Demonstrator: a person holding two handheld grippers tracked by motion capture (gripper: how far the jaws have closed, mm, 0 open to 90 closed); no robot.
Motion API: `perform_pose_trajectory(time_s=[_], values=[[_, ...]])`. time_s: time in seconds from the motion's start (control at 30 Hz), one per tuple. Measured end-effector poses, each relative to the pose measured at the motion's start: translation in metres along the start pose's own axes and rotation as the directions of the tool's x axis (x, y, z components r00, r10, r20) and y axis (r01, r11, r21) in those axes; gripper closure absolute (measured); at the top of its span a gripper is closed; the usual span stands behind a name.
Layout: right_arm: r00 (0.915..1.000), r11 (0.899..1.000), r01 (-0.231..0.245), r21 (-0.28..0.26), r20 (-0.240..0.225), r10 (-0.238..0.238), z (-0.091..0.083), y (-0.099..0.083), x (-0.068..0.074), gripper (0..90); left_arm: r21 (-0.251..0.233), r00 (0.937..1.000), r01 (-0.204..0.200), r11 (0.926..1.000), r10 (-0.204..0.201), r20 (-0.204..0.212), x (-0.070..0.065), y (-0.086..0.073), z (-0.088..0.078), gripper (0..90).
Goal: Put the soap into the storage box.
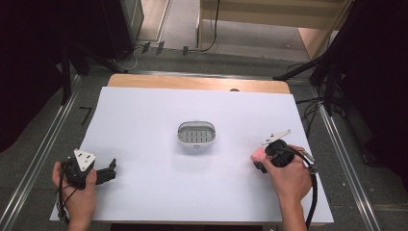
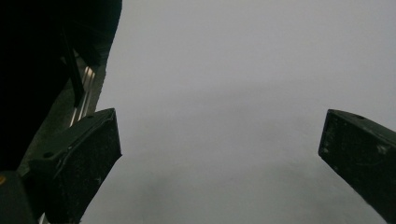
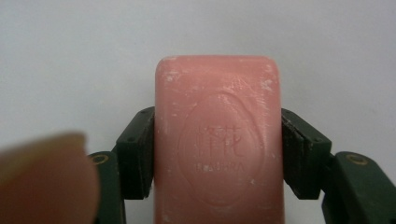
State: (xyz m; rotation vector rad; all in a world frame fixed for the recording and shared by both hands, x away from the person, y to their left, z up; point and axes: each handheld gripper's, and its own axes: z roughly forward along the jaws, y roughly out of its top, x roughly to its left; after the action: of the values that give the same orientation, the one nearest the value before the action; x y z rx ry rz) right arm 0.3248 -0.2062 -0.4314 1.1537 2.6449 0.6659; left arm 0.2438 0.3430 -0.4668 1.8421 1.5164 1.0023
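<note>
A pink bar of soap (image 3: 218,107) with an embossed oval stamp sits between the black pads (image 3: 137,151) of my right gripper (image 3: 218,151), which is shut on its two long sides. In the high view this gripper (image 1: 260,161) is low over the right part of the white sheet, with a bit of pink soap (image 1: 258,155) showing at its tip. A white oval soap dish (image 1: 196,133) with a slotted grey insert stands empty at the sheet's middle, to the left of the soap. My left gripper (image 1: 111,171) rests at the near left, open (image 2: 219,135), with nothing between its jaws.
A white sheet (image 1: 144,115) covers the wooden table (image 1: 192,83). Metal rails (image 1: 43,144) run along both sides. Dark stand legs (image 1: 317,67) and cables lie beyond the far corners. A blurred fingertip (image 3: 44,179) shows at the lower left of the right gripper view.
</note>
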Motion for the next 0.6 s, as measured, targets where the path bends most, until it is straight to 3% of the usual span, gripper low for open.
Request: perform_pose_trajectory(time_s=[0.27, 0.6], values=[[0.9941, 0.995, 0.095, 0.001, -0.051, -0.095, 0.003, 0.018, 0.008, 38.8, -0.003, 1.0000, 0.005, 1.0000, -0.005, -0.001, 0.000, 0.000, 0.000, 0.0], [0.9865, 0.991, 0.133, -0.023, -0.094, -0.134, 0.006, 0.038, 0.017, 38.8, -0.004, 1.0000, 0.008, 1.0000, -0.008, 0.004, 0.001, 0.000, 0.000, 0.0]])
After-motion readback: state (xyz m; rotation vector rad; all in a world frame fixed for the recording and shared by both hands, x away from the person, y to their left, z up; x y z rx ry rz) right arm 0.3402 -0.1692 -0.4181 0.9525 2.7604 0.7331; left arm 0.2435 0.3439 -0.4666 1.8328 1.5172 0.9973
